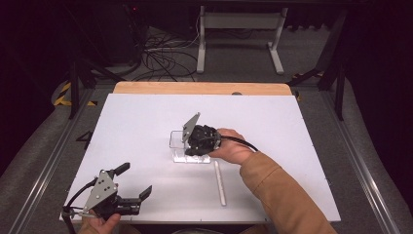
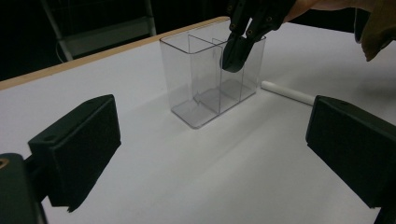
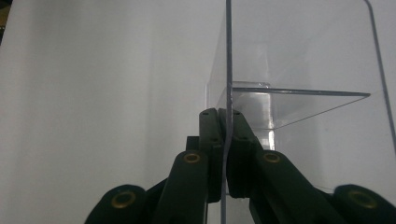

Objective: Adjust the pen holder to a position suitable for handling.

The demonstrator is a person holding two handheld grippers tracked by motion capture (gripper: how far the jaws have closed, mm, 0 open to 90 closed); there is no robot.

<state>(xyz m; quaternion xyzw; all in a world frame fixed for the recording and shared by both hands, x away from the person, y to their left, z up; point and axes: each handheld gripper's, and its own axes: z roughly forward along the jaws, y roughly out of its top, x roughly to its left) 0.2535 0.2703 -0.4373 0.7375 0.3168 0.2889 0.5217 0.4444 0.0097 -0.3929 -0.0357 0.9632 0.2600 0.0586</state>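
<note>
My right jaws (image 3: 226,116) are clenched on one wall of the clear divided box (image 2: 212,77): in the right gripper view the thin transparent edge runs straight up between my two pads, with one pad inside the box and one outside. In the left gripper view the right jaws come down from above onto the rim at the box's far end, over an end compartment. The box stands upright on the white tabletop (image 1: 146,126), its base flat as far as I can tell, so I judge the grip is made but any lift or shift is yet to come.

My left jaws (image 1: 131,183) are released, spread wide with nothing between them, low over the near edge of the tabletop and well apart from the box, which lies ahead of them, roughly centred in their opening.

A white stick (image 1: 220,183) lies flat on the tabletop just beside the box, on the near side of my right jaws, untouched. The compartments look empty. My reading is that the work is at an early stage: the box is secured, and if the stick is meant to go into a compartment, that is wholly left to do.
</note>
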